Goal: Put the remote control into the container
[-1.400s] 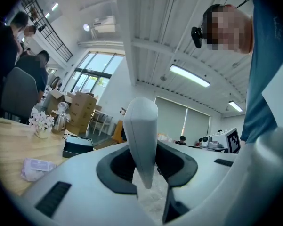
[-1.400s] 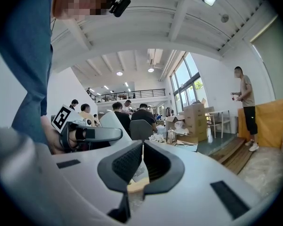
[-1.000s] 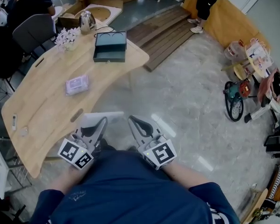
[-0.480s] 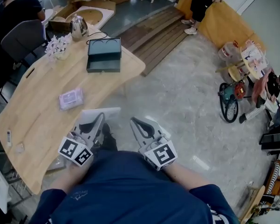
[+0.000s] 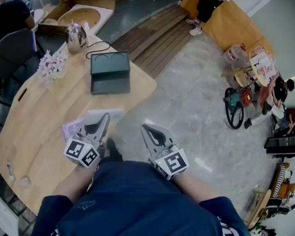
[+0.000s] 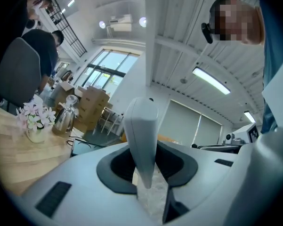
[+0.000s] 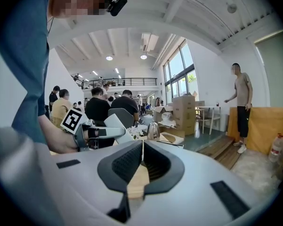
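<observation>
Steps in toward the table [image 5: 44, 107], carrying the left gripper [image 5: 106, 116] out over its edge, above the purple pack [image 5: 70, 128]; draws the dark container [image 5: 110, 73] lower in the head view, slides the remote control [image 5: 9, 170] toward the bottom left corner

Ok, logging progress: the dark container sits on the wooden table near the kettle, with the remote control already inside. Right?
No. The container sits on the table near the kettle, but it is empty; the head view shows the remote control lying at the table's near left edge.
</observation>
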`<state>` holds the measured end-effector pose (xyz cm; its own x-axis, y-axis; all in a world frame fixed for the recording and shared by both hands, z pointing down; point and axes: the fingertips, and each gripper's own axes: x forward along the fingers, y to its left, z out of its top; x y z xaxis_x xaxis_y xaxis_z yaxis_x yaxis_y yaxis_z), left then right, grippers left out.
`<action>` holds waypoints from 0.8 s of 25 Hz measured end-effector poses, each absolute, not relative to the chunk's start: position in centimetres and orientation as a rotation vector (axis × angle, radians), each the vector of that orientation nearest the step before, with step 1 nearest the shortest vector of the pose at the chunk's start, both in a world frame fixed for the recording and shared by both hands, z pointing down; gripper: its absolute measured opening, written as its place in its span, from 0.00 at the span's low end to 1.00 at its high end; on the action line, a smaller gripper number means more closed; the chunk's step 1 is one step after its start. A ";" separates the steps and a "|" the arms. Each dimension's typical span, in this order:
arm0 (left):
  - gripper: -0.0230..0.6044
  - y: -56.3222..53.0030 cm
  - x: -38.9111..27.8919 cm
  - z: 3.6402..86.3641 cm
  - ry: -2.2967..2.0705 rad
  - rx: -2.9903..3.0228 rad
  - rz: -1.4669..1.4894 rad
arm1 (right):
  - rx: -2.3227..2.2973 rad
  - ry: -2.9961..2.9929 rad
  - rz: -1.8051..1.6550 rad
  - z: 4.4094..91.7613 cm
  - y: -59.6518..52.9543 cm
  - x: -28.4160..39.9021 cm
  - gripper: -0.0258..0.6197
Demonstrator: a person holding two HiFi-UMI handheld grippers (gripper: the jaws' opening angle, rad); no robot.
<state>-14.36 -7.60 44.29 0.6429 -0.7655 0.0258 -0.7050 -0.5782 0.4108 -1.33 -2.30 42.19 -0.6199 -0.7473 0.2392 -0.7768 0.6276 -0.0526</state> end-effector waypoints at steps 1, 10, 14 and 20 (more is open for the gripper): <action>0.22 -8.8 -14.7 44.8 -1.161 2.471 -0.218 | 1.257 -2.643 0.225 42.3 -3.1 -1.8 0.07; 0.22 -16.9 -16.0 49.0 -1.222 2.364 -0.217 | 1.172 -2.632 0.260 44.0 -7.8 -4.4 0.07; 0.22 -19.0 -15.7 50.5 -1.280 2.317 -0.189 | 1.118 -2.641 0.261 44.3 -9.3 -4.2 0.07; 0.22 -21.9 -14.5 53.0 -1.354 2.222 -0.145 | 1.066 -2.669 0.281 44.1 -11.9 -2.4 0.07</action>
